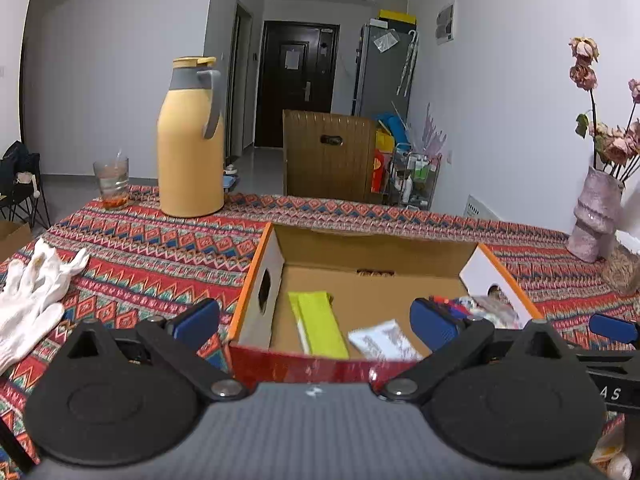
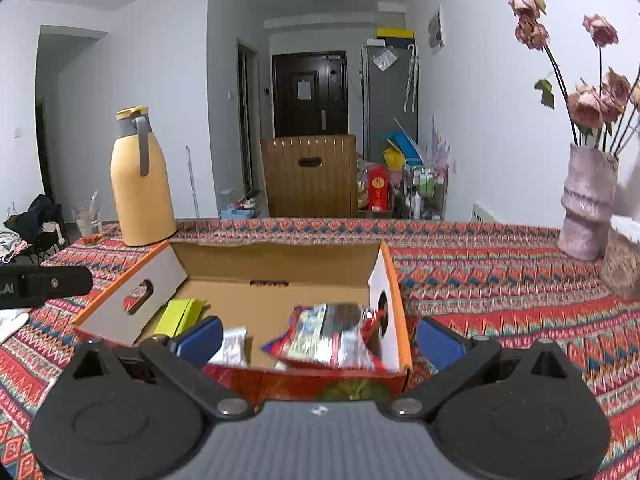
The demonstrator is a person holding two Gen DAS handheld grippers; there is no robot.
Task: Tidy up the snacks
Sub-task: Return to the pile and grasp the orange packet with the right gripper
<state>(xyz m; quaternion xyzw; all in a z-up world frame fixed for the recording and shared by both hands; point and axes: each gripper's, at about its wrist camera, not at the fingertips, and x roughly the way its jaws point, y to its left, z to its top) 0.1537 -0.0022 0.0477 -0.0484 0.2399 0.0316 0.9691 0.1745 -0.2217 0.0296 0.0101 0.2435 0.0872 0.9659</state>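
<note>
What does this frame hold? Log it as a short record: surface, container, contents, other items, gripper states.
surface: table with patterned cloth
container: open cardboard box, flaps up, orange-edged
contents: yellow-green pack at its left; white packet near the front; red snack bag against the right wall
other items: yellow thermos, glass, white gloves, pink vase with dried roses
left gripper: open, holding nothing, at the box's front
right gripper: open, holding nothing, at the box's front

I see a matt corrugated cardboard box (image 2: 280, 264), a glossy foil snack packet (image 2: 332, 340), woven patterned tablecloth (image 1: 152, 248), and a smooth plastic thermos jug (image 1: 190, 152).
</note>
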